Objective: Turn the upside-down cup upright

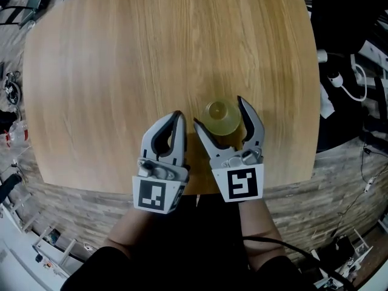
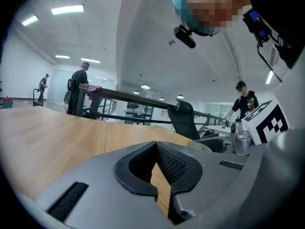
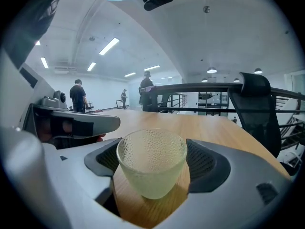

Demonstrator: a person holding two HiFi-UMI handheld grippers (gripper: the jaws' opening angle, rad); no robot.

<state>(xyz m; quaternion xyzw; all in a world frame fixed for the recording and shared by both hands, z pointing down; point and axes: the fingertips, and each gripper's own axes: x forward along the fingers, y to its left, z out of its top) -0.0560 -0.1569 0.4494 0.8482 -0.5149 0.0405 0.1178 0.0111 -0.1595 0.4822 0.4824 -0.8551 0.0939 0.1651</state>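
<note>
Your right tool (image 1: pixel 218 111) is released, its jaws wide on either side of the cup (image 1: pixel 222 120), which stands untouched on the near tabletop (image 1: pixel 151 53), apparently mouth up, while your left tool (image 1: pixel 176 117), clenched and empty, is just left.

Left gripper view: the left gripper (image 2: pixel 156 149) body is covering all but a sliver of the cup (image 2: pixel 199 146) rim. People (image 2: pixel 78 87) behind are showing too small for detail. Head view: frame edges are cropping the table (image 1: pixel 182 17) and both forearms (image 1: pixel 130 235).
</note>
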